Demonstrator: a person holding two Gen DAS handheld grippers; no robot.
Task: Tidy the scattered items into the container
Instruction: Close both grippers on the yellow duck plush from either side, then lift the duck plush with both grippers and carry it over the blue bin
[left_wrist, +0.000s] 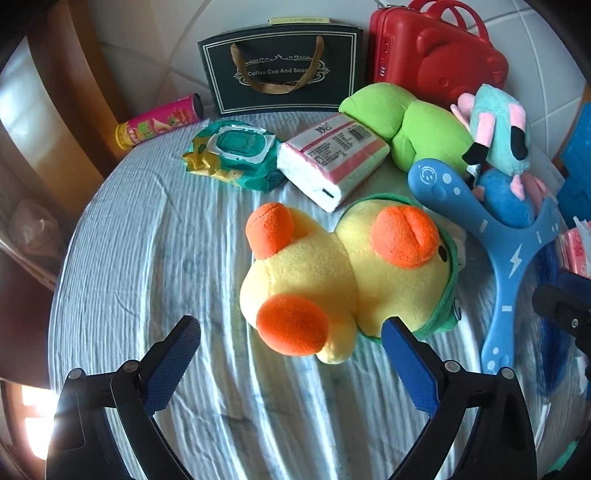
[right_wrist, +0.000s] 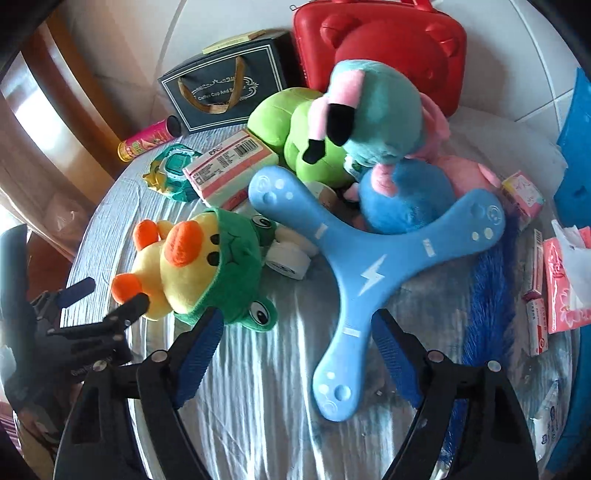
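Scattered items, on a round table under a pale blue crinkled cloth (left_wrist: 147, 240):

- Yellow duck plush (left_wrist: 332, 273), green frog hood, orange feet and beak; lies on its side near the table's middle. The left gripper (left_wrist: 291, 332) hangs over it, jaws spread wide, one foot between the pads but not pressed.
- Blue three-armed boomerang (right_wrist: 369, 273), white lightning mark; lies flat, its near arm reaching between the fingers of the right gripper (right_wrist: 295, 325). Jaws apart, not touching it; nothing held.
- Tissue pack (left_wrist: 332, 155), white with pink band, just behind the duck.
- Wet-wipe pack (left_wrist: 232, 151), teal and yellow, beside the tissue pack.
- Green plush (left_wrist: 402, 122), teal-and-pink plush (left_wrist: 498, 136) and a blue plush (right_wrist: 406, 195), heaped together toward the back right.
- White tape roll (right_wrist: 288, 262), touching the duck's hood.
- Pink tissue packets and small boxes (right_wrist: 546, 280), at the right rim.
- Pink snack tube (left_wrist: 159, 122), lying at the far left rim.

Containers:

- Red bear-face case (left_wrist: 439, 55), closed, standing at the back; contents not visible.
- Dark paper gift bag (left_wrist: 280, 70), gold handles, upright beside it; whether anything is inside cannot be told.
- Blue crate (right_wrist: 576, 147), partly seen at the right edge, possibly off the table.

Open room: bare cloth on the near left and between the grippers; right side crowded to the rim.
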